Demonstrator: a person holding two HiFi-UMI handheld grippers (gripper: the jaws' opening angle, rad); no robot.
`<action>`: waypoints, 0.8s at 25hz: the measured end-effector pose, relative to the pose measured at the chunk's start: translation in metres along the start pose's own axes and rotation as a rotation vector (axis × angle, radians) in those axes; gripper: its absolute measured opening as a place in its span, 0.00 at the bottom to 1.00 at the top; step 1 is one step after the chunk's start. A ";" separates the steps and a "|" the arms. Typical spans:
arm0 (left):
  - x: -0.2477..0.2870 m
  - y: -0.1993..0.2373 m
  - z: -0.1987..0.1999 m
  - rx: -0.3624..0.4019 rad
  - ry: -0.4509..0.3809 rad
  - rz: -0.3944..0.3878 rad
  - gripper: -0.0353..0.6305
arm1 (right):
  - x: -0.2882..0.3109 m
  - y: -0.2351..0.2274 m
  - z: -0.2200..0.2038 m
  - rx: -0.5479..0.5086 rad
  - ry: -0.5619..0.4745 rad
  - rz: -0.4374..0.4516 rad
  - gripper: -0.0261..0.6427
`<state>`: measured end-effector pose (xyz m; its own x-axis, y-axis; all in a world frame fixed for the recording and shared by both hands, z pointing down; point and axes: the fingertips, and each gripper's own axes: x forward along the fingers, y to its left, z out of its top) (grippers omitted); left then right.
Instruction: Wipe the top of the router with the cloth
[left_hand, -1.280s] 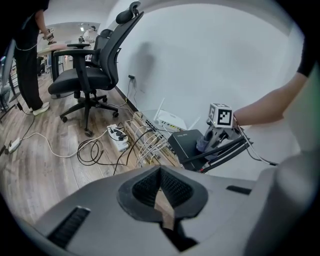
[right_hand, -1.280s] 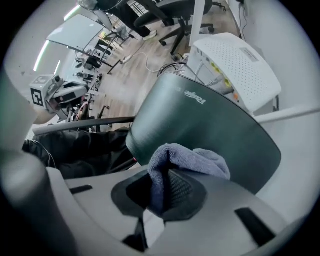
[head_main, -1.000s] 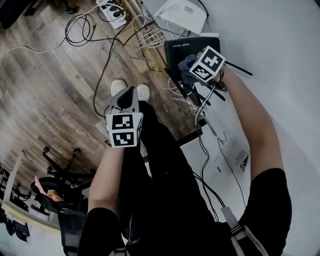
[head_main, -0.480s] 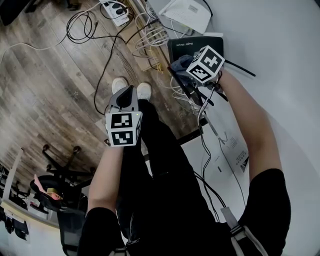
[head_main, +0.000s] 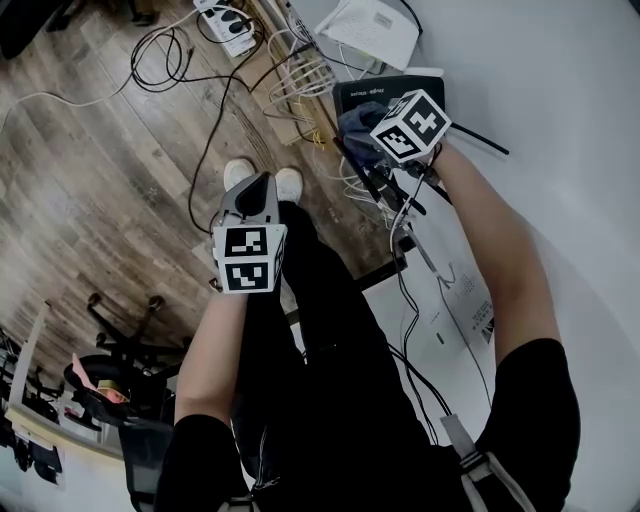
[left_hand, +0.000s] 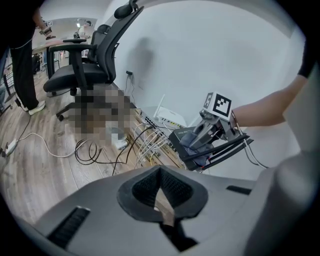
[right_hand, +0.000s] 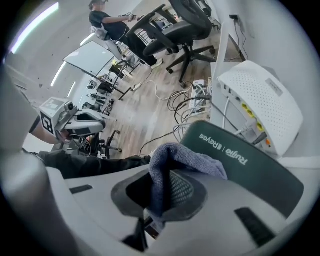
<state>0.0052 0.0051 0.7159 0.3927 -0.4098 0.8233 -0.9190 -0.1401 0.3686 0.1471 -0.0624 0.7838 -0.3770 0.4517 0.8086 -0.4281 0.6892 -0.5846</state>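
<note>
- Left claw (left_hand: 163, 206): jaws pressed together, nothing between them, well apart from the router (right_hand: 252, 175).
- Right claw (right_hand: 156, 220): clamped on the blue-grey cloth (right_hand: 186, 159), bunched over the router's dark top.
- White device (right_hand: 257, 100): just beyond the router, on the counter (head_main: 560, 150).

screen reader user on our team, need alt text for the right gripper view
The right gripper is shut on a blue-grey cloth held over the top of a dark router. Behind stand a white router, tangled cables on a wood floor and office chairs.

Router (head_main: 372, 90) top pt. hidden by cloth (head_main: 356, 122), head view.
</note>
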 end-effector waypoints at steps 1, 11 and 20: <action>0.000 0.001 0.000 0.000 0.001 0.000 0.04 | -0.001 -0.002 0.003 -0.001 -0.011 -0.011 0.07; 0.010 0.010 0.012 0.037 0.019 -0.010 0.04 | -0.010 -0.018 0.021 0.015 -0.099 -0.047 0.07; 0.019 -0.003 0.008 0.081 0.055 -0.052 0.04 | -0.031 -0.056 -0.010 0.022 -0.031 -0.142 0.07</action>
<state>0.0146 -0.0092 0.7269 0.4393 -0.3499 0.8274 -0.8962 -0.2336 0.3771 0.1906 -0.1091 0.7918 -0.3365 0.3320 0.8812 -0.4968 0.7324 -0.4656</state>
